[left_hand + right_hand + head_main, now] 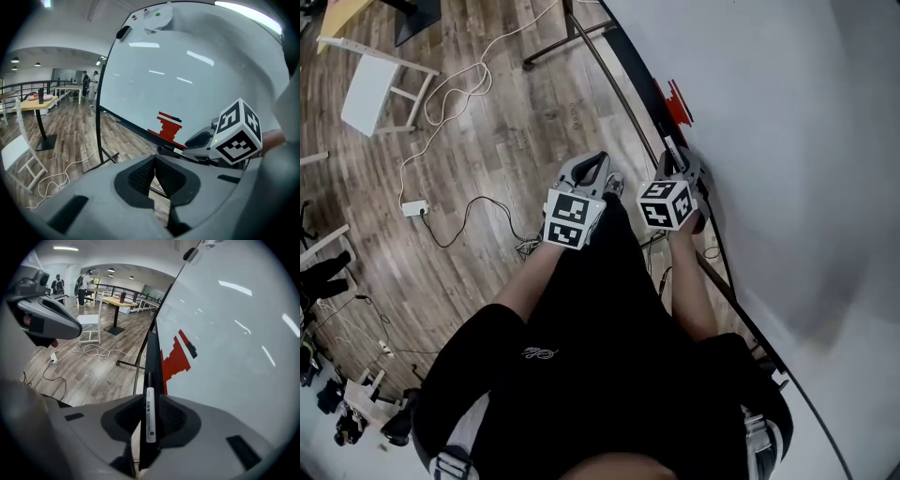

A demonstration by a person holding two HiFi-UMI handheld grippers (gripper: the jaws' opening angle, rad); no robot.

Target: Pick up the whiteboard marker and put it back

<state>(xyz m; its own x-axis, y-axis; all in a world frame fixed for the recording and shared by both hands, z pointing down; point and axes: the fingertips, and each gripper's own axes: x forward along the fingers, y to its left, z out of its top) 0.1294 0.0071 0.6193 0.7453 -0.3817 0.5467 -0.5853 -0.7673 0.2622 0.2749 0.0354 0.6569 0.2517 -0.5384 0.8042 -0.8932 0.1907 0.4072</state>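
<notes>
One slim, white, cylindrical marker [150,420] points to twelve o'clock between the parted, textured jaws of my right gripper [151,399]; my left gripper [153,161] is closed and empty.

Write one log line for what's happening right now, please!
right gripper: open, white whiteboard marker between jaws, lined up along black whiteboard tray | left gripper: shut, empty

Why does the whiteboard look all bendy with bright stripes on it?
Left gripper view: the wide-angle lens bows the whiteboard edge, and the stripes are light glaring off its shiny face. Right gripper view: same glare, with dark rounded corners. Head view: even light, no stripes.
</notes>
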